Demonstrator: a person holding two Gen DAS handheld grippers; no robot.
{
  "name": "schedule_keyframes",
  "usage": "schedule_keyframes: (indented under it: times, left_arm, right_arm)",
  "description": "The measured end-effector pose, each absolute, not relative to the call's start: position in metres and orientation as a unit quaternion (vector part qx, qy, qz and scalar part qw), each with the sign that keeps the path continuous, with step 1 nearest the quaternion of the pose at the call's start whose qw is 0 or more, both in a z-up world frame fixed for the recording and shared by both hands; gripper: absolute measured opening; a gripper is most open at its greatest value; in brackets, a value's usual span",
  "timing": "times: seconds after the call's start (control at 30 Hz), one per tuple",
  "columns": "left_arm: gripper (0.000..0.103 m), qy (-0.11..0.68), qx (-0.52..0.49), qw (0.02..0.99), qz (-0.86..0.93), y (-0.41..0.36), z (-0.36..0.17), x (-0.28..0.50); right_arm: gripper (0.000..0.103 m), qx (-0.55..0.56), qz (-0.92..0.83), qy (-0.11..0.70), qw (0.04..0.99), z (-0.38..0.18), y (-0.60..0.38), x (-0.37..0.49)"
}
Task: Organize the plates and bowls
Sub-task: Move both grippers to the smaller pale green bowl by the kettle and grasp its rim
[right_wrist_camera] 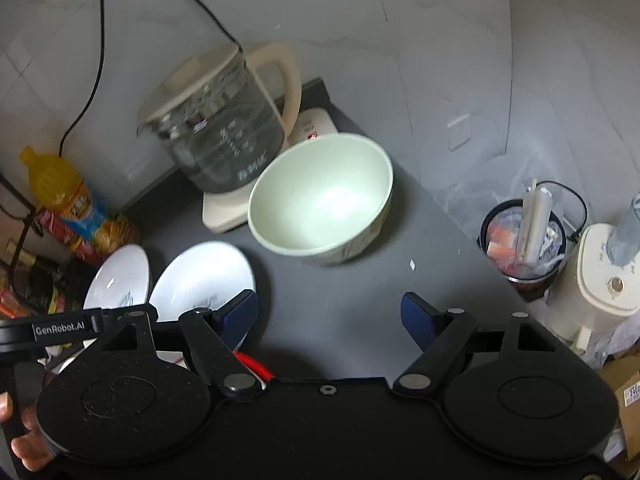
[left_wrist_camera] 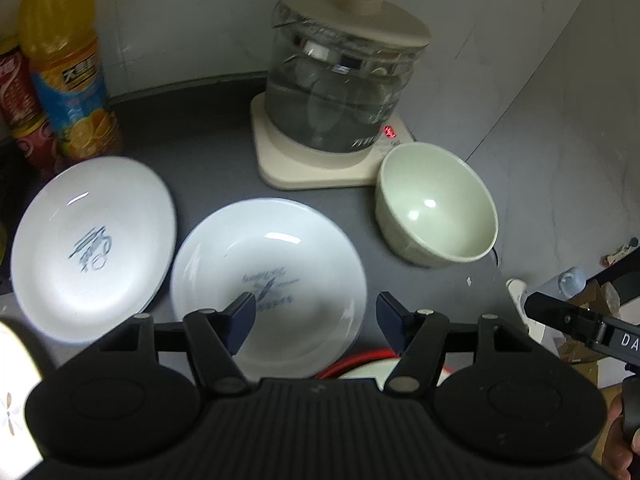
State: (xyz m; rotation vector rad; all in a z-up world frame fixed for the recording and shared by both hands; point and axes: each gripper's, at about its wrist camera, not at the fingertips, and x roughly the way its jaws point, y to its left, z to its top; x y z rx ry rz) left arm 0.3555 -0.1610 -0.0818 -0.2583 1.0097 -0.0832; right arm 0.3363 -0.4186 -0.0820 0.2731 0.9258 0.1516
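Two white plates with blue prints lie side by side on the dark counter: one at the left [left_wrist_camera: 94, 242] [right_wrist_camera: 118, 280], one in the middle [left_wrist_camera: 268, 280] [right_wrist_camera: 202, 276]. A pale green bowl [left_wrist_camera: 438, 210] [right_wrist_camera: 320, 196] stands upright to their right, by the kettle base. My left gripper [left_wrist_camera: 316, 316] hovers open over the middle plate's near part, nothing between its blue pads. My right gripper [right_wrist_camera: 330, 316] is open above bare counter, in front of the bowl and right of the plates. A red-rimmed white dish [left_wrist_camera: 360, 366] [right_wrist_camera: 252, 364] peeks out beneath both grippers.
A glass kettle [left_wrist_camera: 340, 80] [right_wrist_camera: 224, 132] on a cream base stands at the back by the wall. An orange drink bottle [left_wrist_camera: 68, 68] [right_wrist_camera: 68, 196] and a red can [left_wrist_camera: 24, 108] stand at the far left. Off the counter's right edge are a bin [right_wrist_camera: 524, 240] and a cream appliance [right_wrist_camera: 600, 276].
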Motion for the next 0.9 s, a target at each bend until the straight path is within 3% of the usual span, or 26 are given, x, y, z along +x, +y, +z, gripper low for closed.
schedule_keyframes:
  times: [0.23, 0.37, 0.9]
  left_arm:
    - [0.065, 0.468, -0.129, 0.873, -0.049, -0.181, -0.084, 0.373]
    - [0.065, 0.464, -0.131, 0.875, -0.052, -0.195, -0.088, 0.388]
    - [0.056, 0.483, -0.145, 0.863, -0.033, -0.226, -0.127, 0.449]
  right_arm:
    - [0.077, 0.132, 0.062, 0.44, 0.886, -0.088, -0.436, 0.36]
    - [0.068, 0.138, 0.055, 0.445, 0.883, -0.096, -0.449, 0.376]
    - [0.052, 0.163, 0.054, 0.468, 0.867, -0.13, -0.461, 0.436]
